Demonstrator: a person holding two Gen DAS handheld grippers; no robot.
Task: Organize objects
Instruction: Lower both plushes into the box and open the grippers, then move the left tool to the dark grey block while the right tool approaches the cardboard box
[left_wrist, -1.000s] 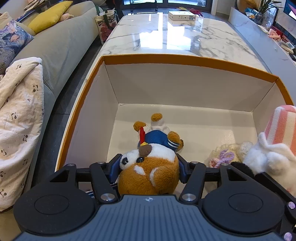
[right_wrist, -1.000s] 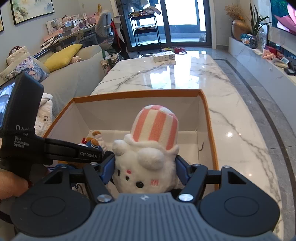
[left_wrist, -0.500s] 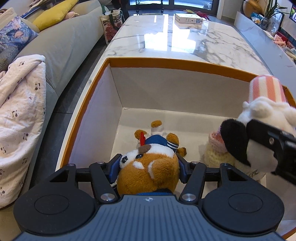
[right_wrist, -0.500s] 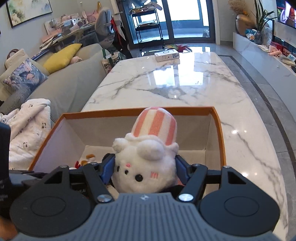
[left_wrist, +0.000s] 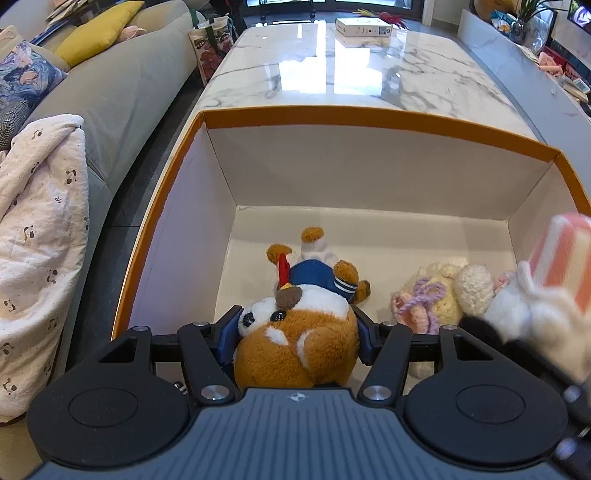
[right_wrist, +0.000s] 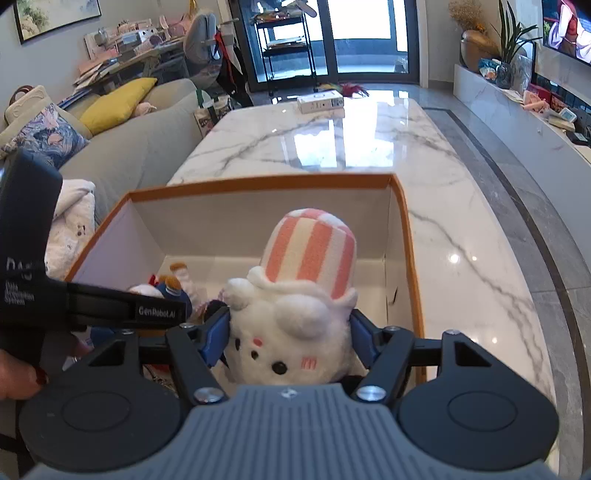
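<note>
Plush dog (left_wrist: 295, 343) clamped in left hand-held gripper (left_wrist: 295, 332), white plush (right_wrist: 291, 332) in right (right_wrist: 290, 339), one box (left_wrist: 332, 114) (perhaps two knitted toys (left_wrist: 439, 295)).

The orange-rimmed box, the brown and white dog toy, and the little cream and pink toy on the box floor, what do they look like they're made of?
Orange-rimmed box: probably stiff paperboard, matte white inside, with creased, folded corners.
Brown and white dog toy: short fuzzy plush, likely synthetic, dented where the left gripper squeezes it.
Cream and pink toy: looks crocheted yarn, with visible loops and a lilac yarn bow.

black gripper (left_wrist: 295, 336), blue jaws, perhaps red nails
</note>
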